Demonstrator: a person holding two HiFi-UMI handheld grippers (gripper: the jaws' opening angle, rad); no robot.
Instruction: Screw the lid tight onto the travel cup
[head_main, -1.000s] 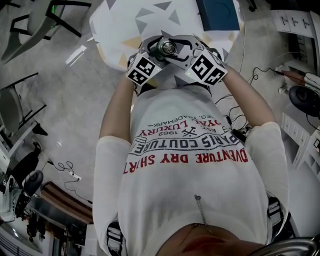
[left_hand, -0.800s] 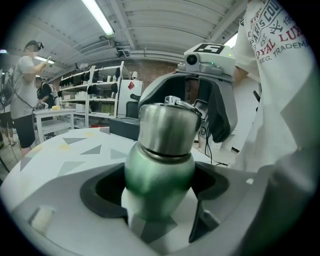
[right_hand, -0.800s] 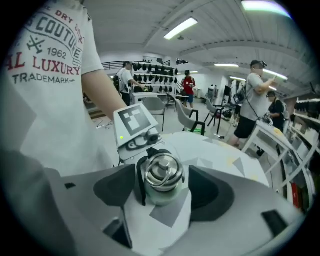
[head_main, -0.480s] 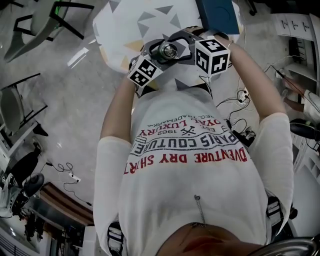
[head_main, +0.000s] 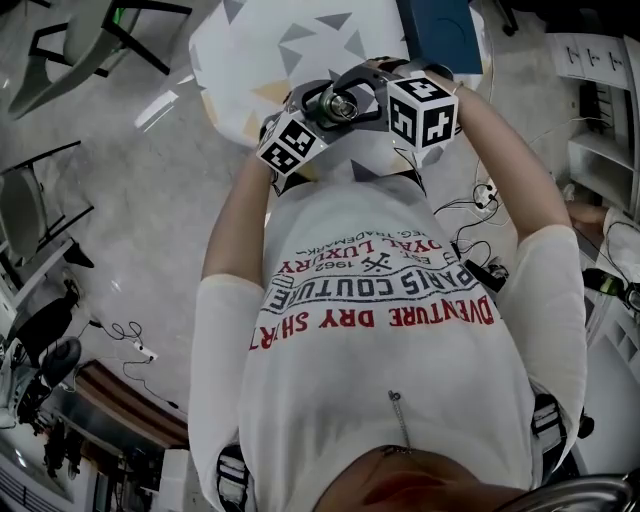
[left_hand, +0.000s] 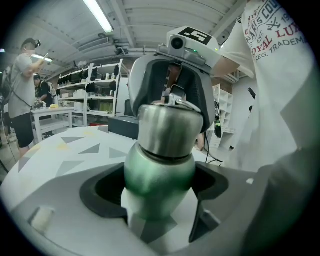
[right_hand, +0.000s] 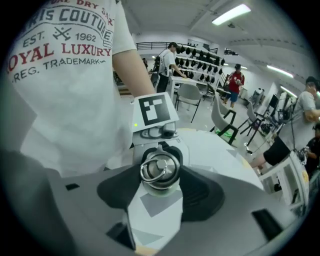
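Left tool (left_hand: 157, 187) clamped on the green metal travel cup (left_hand: 160, 162), at the near edge of the white table with grey triangles (head_main: 250, 45), close to the person's chest. Right tool (right_hand: 160, 182) jaws just closed in, pads now gripping the rounded steel lid with ring handle (right_hand: 159, 167) on the cup's mouth.
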